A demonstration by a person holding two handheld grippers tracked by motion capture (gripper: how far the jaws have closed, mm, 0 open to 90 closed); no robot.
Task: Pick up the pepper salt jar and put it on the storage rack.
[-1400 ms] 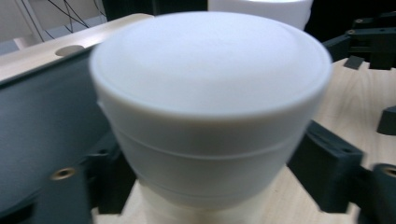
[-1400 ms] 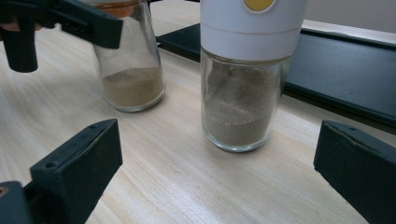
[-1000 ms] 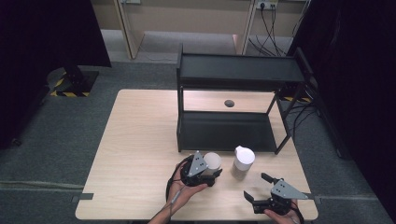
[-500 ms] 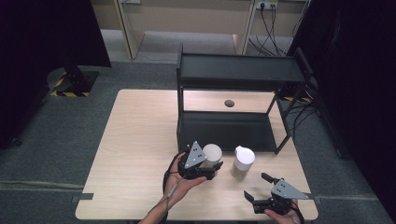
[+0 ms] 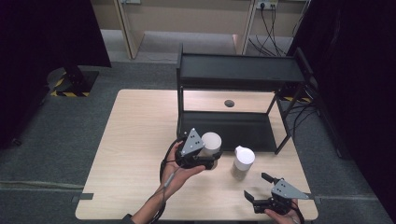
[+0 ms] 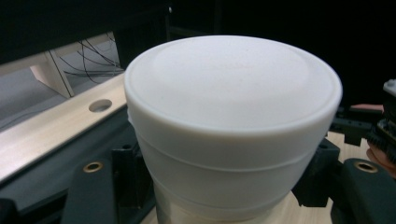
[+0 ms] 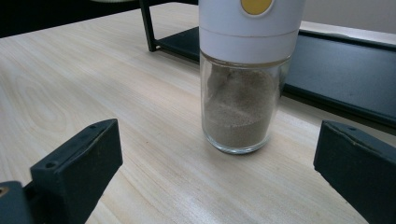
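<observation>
The left gripper, clenched around a white-capped jar, holds it in the air above the wooden surface, just in front of the black shelf rack; to its right a second jar with a white cap and brownish powder stands upright on the surface, while the right gripper, jaws spread wide and empty, rests near the front edge, pointed at that jar

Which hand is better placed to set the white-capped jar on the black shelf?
The left. Its tool is shut on the white-capped jar, just before the black shelf. The right tool is open, beside the spice jar.
</observation>
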